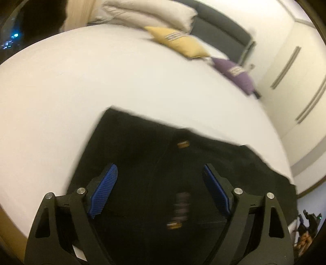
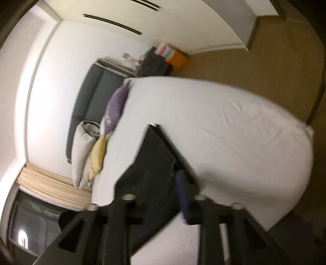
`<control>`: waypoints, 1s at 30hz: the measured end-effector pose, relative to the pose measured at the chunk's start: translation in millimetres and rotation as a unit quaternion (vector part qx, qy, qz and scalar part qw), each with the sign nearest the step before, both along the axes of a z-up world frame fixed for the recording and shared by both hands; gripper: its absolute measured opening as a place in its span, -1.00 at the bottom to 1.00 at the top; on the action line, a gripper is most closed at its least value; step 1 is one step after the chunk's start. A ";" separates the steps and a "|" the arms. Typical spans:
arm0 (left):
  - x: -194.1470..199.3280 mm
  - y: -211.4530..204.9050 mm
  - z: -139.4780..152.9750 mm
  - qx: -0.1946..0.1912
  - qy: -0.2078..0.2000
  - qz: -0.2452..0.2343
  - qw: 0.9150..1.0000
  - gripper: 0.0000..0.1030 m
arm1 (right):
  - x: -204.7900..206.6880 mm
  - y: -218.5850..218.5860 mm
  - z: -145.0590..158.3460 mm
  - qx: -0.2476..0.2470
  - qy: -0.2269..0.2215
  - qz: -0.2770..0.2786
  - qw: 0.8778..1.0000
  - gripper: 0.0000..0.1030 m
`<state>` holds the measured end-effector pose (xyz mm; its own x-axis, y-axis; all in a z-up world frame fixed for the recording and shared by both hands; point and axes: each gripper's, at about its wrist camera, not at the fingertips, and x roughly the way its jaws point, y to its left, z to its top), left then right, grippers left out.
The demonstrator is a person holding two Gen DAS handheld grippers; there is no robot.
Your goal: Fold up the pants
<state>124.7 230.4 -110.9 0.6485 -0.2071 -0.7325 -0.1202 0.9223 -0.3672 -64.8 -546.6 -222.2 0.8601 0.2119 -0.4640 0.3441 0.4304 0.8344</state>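
Black pants [image 1: 142, 155] lie flat on the white bed [image 1: 81, 81], with small orange tags and a blurred label on them. My left gripper [image 1: 160, 177] is open, its blue pads [image 1: 105, 189] wide apart, and it hovers above the pants, holding nothing. In the right wrist view the pants [image 2: 150, 163] lie on the bed [image 2: 234, 132], one edge raised. My right gripper [image 2: 161, 195] is blurred; one blue pad [image 2: 182, 193] shows against the dark cloth. I cannot tell whether it is shut on the pants.
A yellow cushion [image 1: 179, 41], a purple cushion [image 1: 236, 75] and white pillows [image 1: 150, 14] lie at the head of the bed by a dark headboard [image 1: 222, 28]. White wardrobe doors [image 1: 301, 67] stand beyond. An orange box [image 2: 176, 60] stands on the brown floor [image 2: 275, 61].
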 end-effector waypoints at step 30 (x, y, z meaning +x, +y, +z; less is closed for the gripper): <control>154.7 -195.9 -39.7 0.039 0.107 -0.272 0.956 0.65 | 85.1 113.9 -32.0 0.025 0.038 0.226 0.973 -0.50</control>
<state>279.4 34.5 -150.6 0.2939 -0.4093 -0.8638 0.3197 0.8937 -0.3147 20.3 -432.6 -254.2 0.6378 0.5848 -0.5012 0.1901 0.5111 0.8382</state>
